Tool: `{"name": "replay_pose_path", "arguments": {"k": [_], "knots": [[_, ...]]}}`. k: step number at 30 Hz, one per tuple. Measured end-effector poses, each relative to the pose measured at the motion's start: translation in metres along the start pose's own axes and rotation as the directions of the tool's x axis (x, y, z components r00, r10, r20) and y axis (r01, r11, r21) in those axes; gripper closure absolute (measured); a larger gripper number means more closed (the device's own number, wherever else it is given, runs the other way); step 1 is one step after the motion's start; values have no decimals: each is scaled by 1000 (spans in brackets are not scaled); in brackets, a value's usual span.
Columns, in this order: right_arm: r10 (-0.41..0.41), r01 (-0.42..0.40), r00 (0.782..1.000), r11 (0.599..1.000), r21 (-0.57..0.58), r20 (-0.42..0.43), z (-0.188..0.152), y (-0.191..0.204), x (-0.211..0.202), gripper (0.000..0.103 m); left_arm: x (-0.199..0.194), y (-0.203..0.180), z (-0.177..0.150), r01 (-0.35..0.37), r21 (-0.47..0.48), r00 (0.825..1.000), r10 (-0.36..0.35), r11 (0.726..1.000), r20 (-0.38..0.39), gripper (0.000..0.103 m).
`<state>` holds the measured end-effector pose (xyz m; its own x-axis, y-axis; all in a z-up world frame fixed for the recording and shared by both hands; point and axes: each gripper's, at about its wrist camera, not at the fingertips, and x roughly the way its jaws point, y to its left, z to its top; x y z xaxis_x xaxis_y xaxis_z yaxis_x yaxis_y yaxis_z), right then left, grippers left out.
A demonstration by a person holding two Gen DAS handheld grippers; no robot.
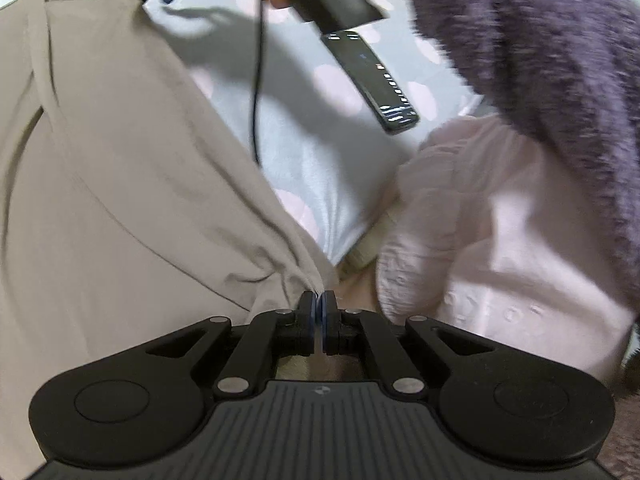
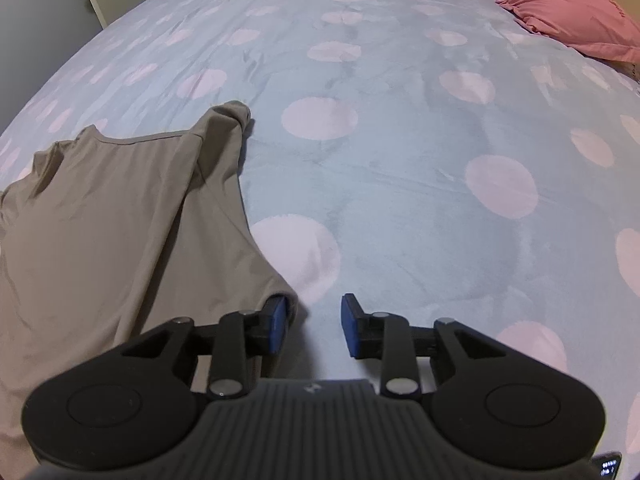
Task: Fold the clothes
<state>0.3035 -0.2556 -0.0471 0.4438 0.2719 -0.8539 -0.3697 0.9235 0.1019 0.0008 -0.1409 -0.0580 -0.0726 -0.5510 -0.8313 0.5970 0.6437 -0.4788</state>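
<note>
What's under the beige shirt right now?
The beige shirt lies on the pale blue bedspread with pink dots, visible all around it. Whatever is beneath the fabric itself is covered. Left gripper pinches one corner; right gripper jaws are open.

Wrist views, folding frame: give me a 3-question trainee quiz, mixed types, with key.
1. True or false: the left claw is shut on the plain taupe jersey garment.
2. Multiple choice: the right claw is A) shut on the garment, B) open, one blue pad beside the garment's edge, C) gripping the pink ruffled pillow.
3. Fill in: the garment lies on a light blue bedspread with pale pink ____.

Key: 1 true. 2 B. 3 dots.
</note>
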Motion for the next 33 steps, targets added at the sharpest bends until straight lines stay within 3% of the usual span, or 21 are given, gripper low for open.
{"name": "replay_pose_path", "arguments": {"k": [2,6,11,16,23,28,33], "knots": [[-6,7,1000,1000,-9,5,-4,-1,-7,70,3,2,-2,0,-15,1000,0,1000,-2,98],[-21,21,1000,999,-44,-2,-20,-5,-24,67,0,0,-8,7,-36,1000,-6,999,10,77],[-51,51,999,996,-73,-3,-47,-18,-48,67,-8,5,-19,0,-54,1000,2,999,31,66],[-10,11,1000,999,-31,16,-85,-28,-81,67,-11,14,-28,-30,-97,997,37,995,72,65],[87,-87,995,996,-11,39,-146,-20,-127,67,-2,9,-39,-100,-67,988,107,993,109,63],[170,-170,985,985,-13,38,-192,-14,-156,65,6,4,-44,-163,-48,978,168,985,127,63],[258,-258,966,966,-24,-9,-234,-1,-169,63,12,3,-43,-173,-39,973,177,984,151,63]]}}
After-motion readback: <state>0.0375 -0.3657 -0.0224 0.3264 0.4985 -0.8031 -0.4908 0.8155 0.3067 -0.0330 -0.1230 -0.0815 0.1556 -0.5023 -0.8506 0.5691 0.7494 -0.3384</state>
